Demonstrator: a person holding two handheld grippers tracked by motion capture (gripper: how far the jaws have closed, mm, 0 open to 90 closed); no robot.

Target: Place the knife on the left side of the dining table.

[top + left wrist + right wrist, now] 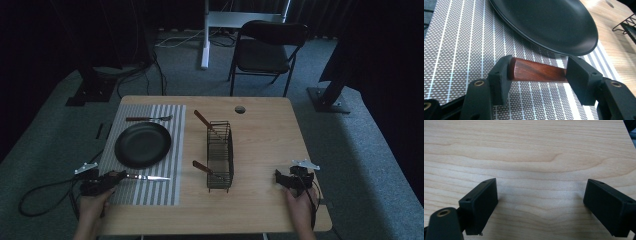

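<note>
The knife (145, 177) lies on the striped mat (150, 192), just below the black plate (143, 144). Its brown handle sits between the left gripper (537, 72) jaws, which stand partly apart, one pad touching the handle's end.

I see a light wooden table (265, 135), a grey striped placemat (165, 187) on my left half, a black wire basket (220, 155) standing mid-table, a round cable hole (240, 109) at the far edge

Fork (148, 118), wire rack (220, 156), chair (266, 47)
</note>
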